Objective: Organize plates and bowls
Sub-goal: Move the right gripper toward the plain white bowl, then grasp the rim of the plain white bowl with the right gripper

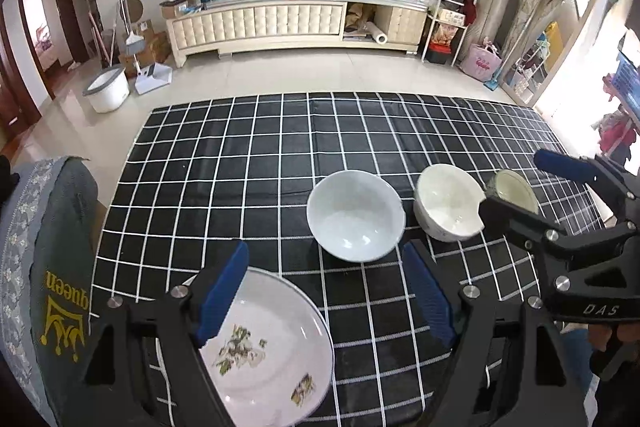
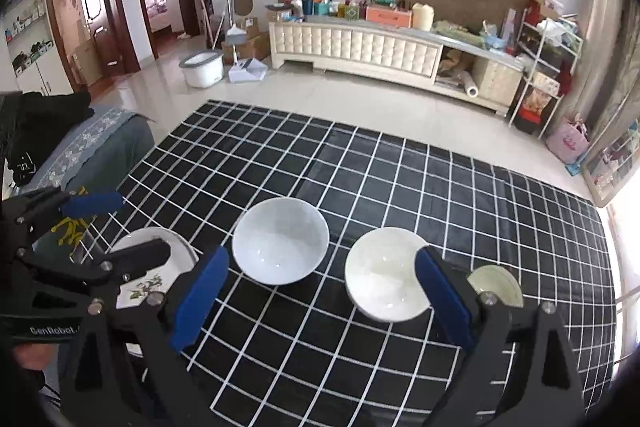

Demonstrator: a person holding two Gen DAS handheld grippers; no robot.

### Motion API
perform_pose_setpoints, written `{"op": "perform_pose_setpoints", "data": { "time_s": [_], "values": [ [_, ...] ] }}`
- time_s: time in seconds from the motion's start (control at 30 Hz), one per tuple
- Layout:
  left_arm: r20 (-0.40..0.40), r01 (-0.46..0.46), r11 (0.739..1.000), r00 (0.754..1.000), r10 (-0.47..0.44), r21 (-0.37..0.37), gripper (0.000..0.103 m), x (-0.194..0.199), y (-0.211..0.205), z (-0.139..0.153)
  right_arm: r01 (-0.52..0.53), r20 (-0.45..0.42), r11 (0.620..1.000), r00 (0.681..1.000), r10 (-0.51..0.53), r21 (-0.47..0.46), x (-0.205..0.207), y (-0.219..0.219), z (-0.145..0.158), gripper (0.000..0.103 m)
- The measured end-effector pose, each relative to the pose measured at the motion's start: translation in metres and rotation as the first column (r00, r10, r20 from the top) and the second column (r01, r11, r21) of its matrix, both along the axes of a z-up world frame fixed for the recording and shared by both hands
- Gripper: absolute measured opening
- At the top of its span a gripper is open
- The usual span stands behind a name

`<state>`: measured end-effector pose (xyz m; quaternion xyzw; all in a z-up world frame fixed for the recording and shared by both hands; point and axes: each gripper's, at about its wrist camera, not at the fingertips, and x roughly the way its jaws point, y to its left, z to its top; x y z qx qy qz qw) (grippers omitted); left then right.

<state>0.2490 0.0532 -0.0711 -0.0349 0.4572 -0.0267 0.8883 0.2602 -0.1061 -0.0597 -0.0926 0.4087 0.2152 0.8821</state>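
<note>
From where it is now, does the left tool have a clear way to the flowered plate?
Probably yes. The left tool is open and empty, poised over the near edge of the plate. Nothing lies on the plate, and the nearest white bowl stands apart, further back on the checked cloth.

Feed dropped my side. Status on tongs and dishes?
Left tongs, right tongs open, empty. Plate, three bowls separate on cloth, unstacked. Nothing in the way.

Both grippers are black frames with silver screws and ribbed blue pads; the right gripper (image 1: 516,183) reads "DAS", the left gripper (image 2: 118,227) "GenRobot" (white lettering).
</note>
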Motion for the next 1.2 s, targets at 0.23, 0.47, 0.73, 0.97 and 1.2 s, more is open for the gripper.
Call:
{"op": "perform_pose_setpoints", "data": {
  "time_s": [0.23,0.47,0.73,0.97,1.2],
  "values": [
    [-0.057,0.008,0.999,0.998,-0.01,-0.036,0.078,0.039,0.01,-0.029,-0.012,-0.085,1.0,0.996,0.011,-0.01,0.036,0.008,-0.032,0.096],
    [-0.138,0.014,0.999,0.99,-0.02,-0.043,0.069,0.073,0.016,-0.067,-0.057,-0.153,0.997,0.987,0.048,-0.052,0.063,0.021,-0.066,0.087],
    [-0.242,0.016,0.994,0.969,-0.041,-0.106,0.045,0.092,0.021,-0.107,-0.1,-0.215,0.99,0.974,0.076,-0.101,0.085,0.027,-0.099,0.06],
    [-0.291,0.022,0.994,0.955,-0.051,-0.103,0.02,0.093,0.015,-0.125,-0.11,-0.273,0.988,0.959,0.076,-0.111,0.091,0.033,-0.121,0.029],
    [-0.289,0.025,0.994,0.956,-0.056,-0.109,0.011,0.09,0.012,-0.123,-0.051,-0.289,0.995,0.957,0.026,-0.082,0.087,0.033,-0.124,0.011]
  ]
}}
